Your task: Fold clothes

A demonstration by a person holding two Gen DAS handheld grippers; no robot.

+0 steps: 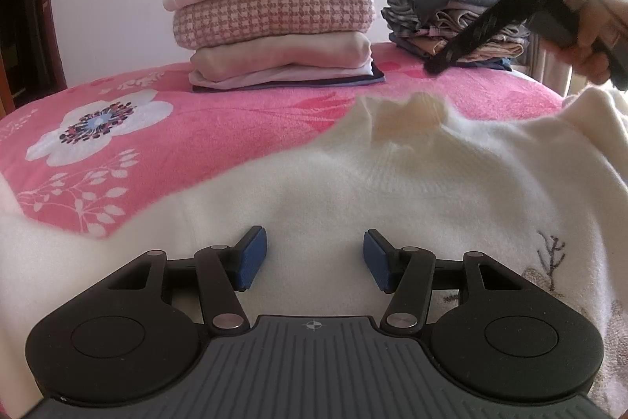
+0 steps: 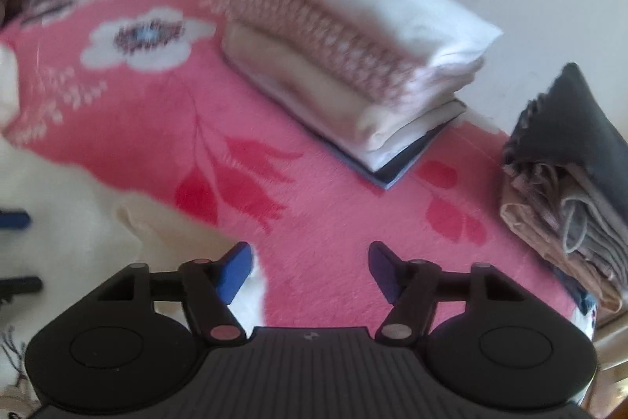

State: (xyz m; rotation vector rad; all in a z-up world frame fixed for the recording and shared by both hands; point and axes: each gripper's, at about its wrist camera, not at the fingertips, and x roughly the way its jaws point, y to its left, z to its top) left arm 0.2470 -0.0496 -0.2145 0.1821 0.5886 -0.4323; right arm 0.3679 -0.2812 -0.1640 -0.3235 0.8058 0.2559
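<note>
I keep my left gripper (image 1: pixel 314 258) low over the cream sweater (image 1: pixel 392 183), its blue pads spread apart with nothing between them, so it is ready to pinch the knit but is not gripping. The sweater lies spread on the pink flowered blanket (image 1: pixel 235 112), collar (image 1: pixel 408 112) pointing away from me toward the wall, and one part of it is raised at the right edge of the left view; I cannot tell if that part is a sleeve or a fold. An embroidered twig pattern (image 1: pixel 549 262) shows on the sweater near my right side. My right gripper (image 2: pixel 310 266) is also wide apart and holds nothing — it hangs above the blanket just beyond the sweater's collar edge, and its picture is blurred, so I judge it to be moving. In the left view I see this tool lifted, with my hand (image 1: pixel 596 30) around its handle. Two stacks stand at the back, near the wall and well apart from the sweater: a light folded stack (image 1: pixel 274 26) and a darker stack (image 1: pixel 451 22) — I think they are kept there so the front stays free for folding. The sweater itself is flat, not folded small.
</note>
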